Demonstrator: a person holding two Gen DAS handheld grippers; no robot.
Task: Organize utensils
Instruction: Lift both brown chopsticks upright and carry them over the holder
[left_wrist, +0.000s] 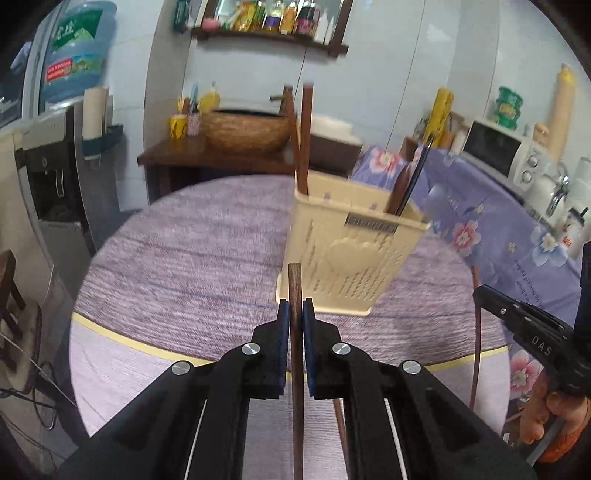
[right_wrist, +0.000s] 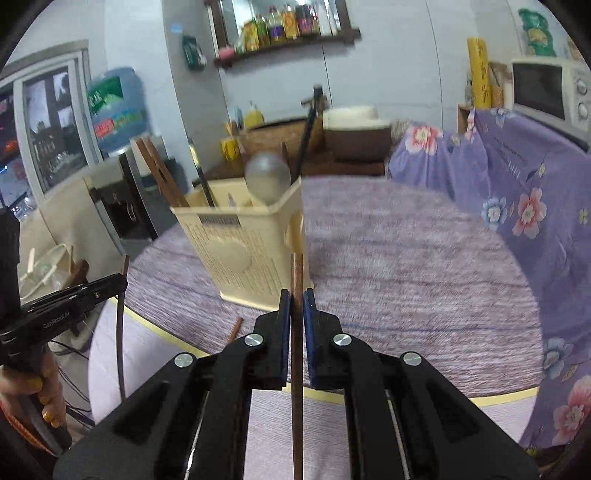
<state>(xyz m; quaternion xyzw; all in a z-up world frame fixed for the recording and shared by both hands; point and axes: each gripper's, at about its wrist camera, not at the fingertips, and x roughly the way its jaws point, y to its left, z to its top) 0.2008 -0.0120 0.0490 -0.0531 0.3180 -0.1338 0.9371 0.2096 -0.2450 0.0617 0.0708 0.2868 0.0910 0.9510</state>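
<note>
The left gripper (left_wrist: 295, 308) and the right gripper (right_wrist: 296, 299) each clamp one chopstick (left_wrist: 295, 295), near the cream holder (left_wrist: 347, 251). The carrying step is in hand; next, each chopstick must go down into the holder behind.

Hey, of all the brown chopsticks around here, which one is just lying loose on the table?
The short stretch of chopstick lying flat on the purple tablecloth, near the cream holder. Others stand in the holder or are clamped in the left gripper and right gripper.

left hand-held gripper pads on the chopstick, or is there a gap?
Touching. The left wrist view shows the left hand-held gripper shut on the brown chopstick, both blue pads pressed against its sides, no gap.
</note>
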